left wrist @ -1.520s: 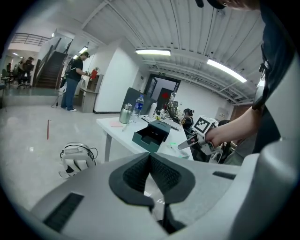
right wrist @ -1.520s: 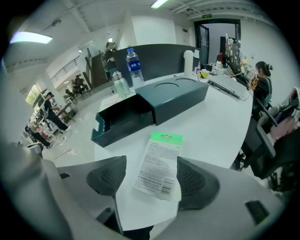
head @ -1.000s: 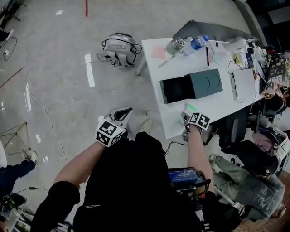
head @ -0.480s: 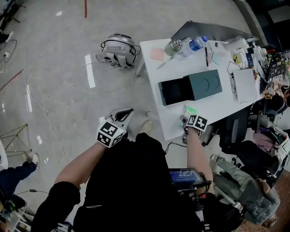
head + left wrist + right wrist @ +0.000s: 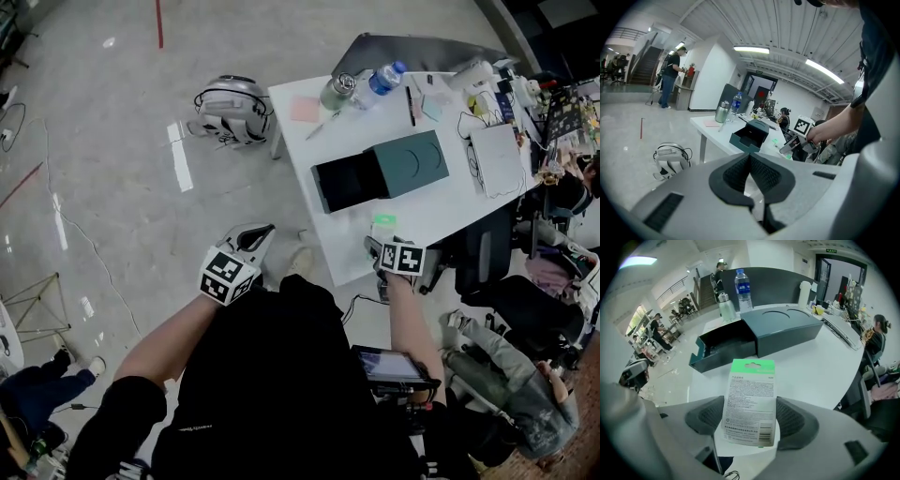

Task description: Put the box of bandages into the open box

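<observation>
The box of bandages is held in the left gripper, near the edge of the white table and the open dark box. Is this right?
No: the right gripper view shows the box of bandages in the right gripper; the left gripper is shut and empty. It is indeed near the edge of the white table and the open dark box.

The box of bandages point(image 5: 750, 401) is a flat white carton with a green top end, its face covered in small print with a barcode at the near end. It sits gripped by its long edges between the jaws of the right gripper point(image 5: 750, 417), green end pointing toward the open box point(image 5: 754, 336), over the near part of the white table point(image 5: 820, 366).

The open box is dark teal and drawer-style. Its sleeve lies flat, with a circular emboss on top, and its drawer is slid out to the left, showing a dark, empty inside.
</observation>
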Action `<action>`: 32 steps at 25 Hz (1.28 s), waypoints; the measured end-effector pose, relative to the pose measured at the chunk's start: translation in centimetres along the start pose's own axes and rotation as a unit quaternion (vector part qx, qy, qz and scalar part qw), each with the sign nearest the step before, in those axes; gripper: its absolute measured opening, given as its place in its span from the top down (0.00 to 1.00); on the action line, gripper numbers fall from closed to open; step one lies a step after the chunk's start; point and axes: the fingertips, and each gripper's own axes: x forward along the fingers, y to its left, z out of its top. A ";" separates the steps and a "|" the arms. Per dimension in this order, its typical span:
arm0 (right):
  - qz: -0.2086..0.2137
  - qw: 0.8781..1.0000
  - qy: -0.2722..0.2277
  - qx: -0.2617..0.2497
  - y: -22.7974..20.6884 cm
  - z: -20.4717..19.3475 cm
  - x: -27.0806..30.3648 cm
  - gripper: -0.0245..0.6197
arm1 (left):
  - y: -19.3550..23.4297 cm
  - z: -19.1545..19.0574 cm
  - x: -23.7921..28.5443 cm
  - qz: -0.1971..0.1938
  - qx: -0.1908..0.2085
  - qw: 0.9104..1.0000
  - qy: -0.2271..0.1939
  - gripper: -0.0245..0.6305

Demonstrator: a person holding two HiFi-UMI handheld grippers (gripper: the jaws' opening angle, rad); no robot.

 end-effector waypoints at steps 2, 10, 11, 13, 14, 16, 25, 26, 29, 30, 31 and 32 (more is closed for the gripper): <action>0.012 1.000 -0.009 -0.018 0.7 0.4 -0.6 0.40 | -0.3 0.1 0.2 -0.002 0.003 1.000 -0.001 0.95; 0.074 0.988 -0.043 -0.131 3.8 2.0 -3.1 0.40 | -1.6 0.3 0.7 -0.006 0.008 1.000 -0.003 0.95; 0.085 0.985 -0.046 -0.146 4.4 2.4 -3.3 0.40 | -1.5 0.4 0.6 -0.005 0.008 1.000 -0.004 0.95; 0.107 0.977 -0.049 -0.179 5.5 3.1 -3.5 0.40 | -1.5 0.6 0.5 0.000 0.009 1.000 -0.007 0.95; 0.117 0.972 -0.049 -0.196 6.0 3.2 -3.7 0.40 | -1.6 0.6 0.5 0.003 0.008 1.000 -0.008 0.95; 0.133 0.963 -0.043 -0.229 6.8 3.4 -3.8 0.40 | -2.0 0.4 0.4 0.007 0.007 1.000 -0.010 0.95; 0.164 0.924 -0.049 -0.343 9.1 5.9 -4.9 0.40 | -3.1 -0.3 -0.3 0.027 -0.001 1.000 -0.015 0.95; 0.165 0.919 -0.049 -0.354 9.3 6.2 -5.0 0.40 | -3.2 -0.3 -0.4 0.030 -0.002 0.999 -0.016 0.95; 0.163 0.904 -0.048 -0.393 9.9 7.1 -5.1 0.40 | -3.3 -0.6 -0.7 0.038 -0.006 0.999 -0.020 0.95; 0.162 0.898 -0.047 -0.406 10.1 7.4 -5.0 0.40 | -3.3 -0.7 -0.7 0.041 -0.008 0.999 -0.022 0.95; 0.161 0.893 -0.046 -0.418 10.2 7.6 -5.0 0.40 | -3.3 -0.8 -0.8 0.045 -0.009 0.999 -0.023 0.95; 0.162 0.888 -0.045 -0.429 10.4 7.9 -5.0 0.40 | -3.4 -0.9 -0.9 0.049 -0.011 0.998 -0.025 0.95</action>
